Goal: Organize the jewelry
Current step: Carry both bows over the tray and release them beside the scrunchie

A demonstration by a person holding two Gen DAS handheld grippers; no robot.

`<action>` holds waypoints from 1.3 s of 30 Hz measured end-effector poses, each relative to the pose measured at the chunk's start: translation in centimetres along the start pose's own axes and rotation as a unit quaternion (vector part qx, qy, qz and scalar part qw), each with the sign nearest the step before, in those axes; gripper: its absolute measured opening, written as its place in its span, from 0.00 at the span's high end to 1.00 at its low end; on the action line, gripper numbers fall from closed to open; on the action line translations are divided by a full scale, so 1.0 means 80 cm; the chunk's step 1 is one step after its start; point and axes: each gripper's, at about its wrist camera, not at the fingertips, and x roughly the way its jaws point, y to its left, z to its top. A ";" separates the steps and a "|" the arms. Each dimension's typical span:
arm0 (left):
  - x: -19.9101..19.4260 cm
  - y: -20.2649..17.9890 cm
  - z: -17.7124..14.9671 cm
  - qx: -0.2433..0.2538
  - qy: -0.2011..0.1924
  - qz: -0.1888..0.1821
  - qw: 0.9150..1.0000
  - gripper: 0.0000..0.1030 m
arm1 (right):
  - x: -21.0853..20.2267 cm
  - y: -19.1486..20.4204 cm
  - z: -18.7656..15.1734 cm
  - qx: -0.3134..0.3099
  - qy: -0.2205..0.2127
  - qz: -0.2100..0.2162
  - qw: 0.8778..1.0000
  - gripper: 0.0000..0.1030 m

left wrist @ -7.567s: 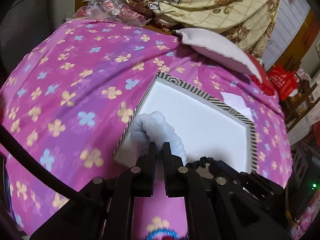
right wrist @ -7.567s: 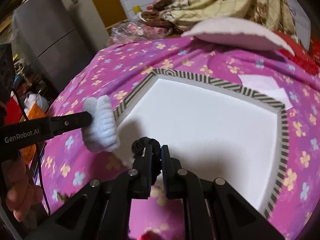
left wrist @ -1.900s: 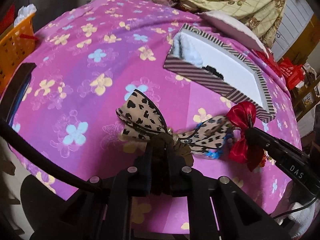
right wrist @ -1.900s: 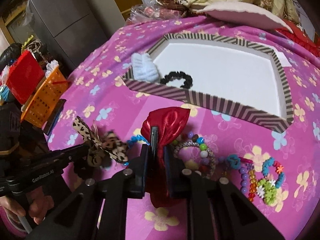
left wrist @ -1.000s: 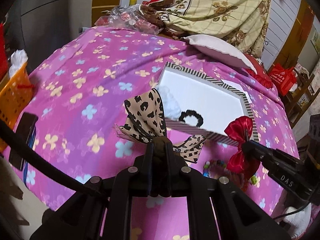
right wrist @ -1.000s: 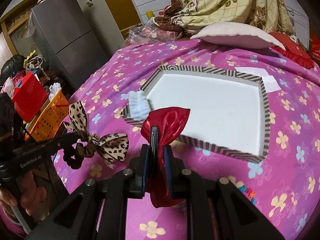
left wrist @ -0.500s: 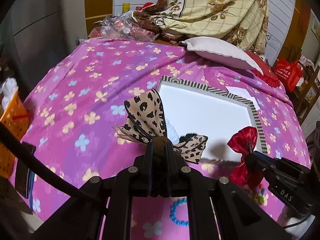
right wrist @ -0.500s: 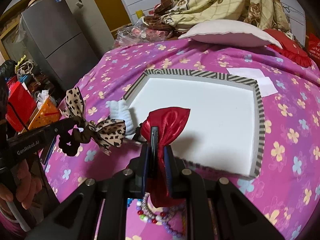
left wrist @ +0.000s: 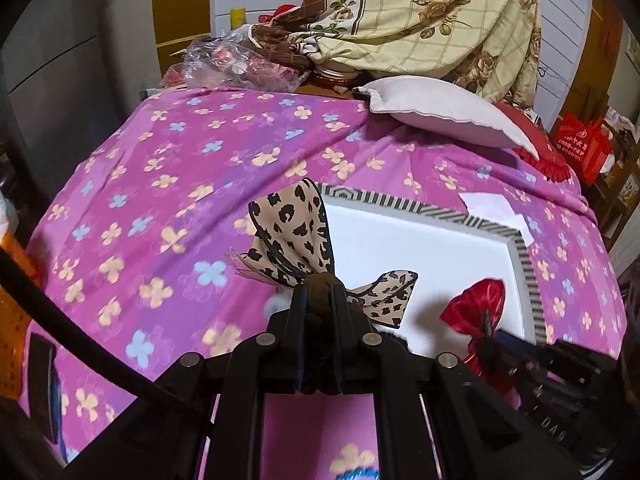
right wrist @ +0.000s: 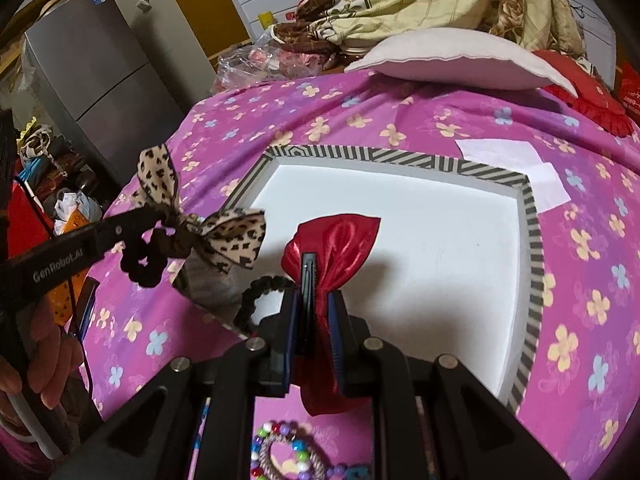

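Carrying step: I hold the leopard bow [left wrist: 296, 240] clamped in the left gripper [left wrist: 318, 312] and the red bow [right wrist: 334, 240] clamped in the right gripper [right wrist: 314, 308], both above the tray [right wrist: 530, 240]; next, lower and release inside.

The bracelet [right wrist: 286, 460] at 6 o'clock is cut off by the edge. The scrunchie [right wrist: 256, 296] in the tray [right wrist: 530, 240] is half hidden behind the right gripper [right wrist: 314, 300].
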 end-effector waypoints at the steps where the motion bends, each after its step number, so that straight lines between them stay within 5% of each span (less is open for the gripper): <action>1: 0.004 0.000 0.005 -0.004 -0.001 -0.003 1.000 0.78 | 0.005 -0.001 0.004 0.002 0.002 0.000 1.000 0.85; 10: 0.053 -0.003 0.033 -0.013 0.006 -0.012 1.000 0.78 | 0.045 -0.006 0.030 0.010 0.023 0.001 1.000 0.85; 18: 0.097 0.014 0.011 -0.035 0.051 0.002 0.998 0.77 | 0.094 -0.004 0.047 0.021 0.048 -0.005 0.999 0.85; 27: 0.105 0.013 -0.003 -0.027 0.055 0.003 0.998 0.77 | 0.122 -0.007 0.039 0.029 0.072 -0.006 0.997 0.83; 39: 0.090 0.013 -0.007 -0.027 0.058 0.001 0.998 0.65 | 0.079 -0.013 0.035 0.035 0.048 0.002 0.998 0.59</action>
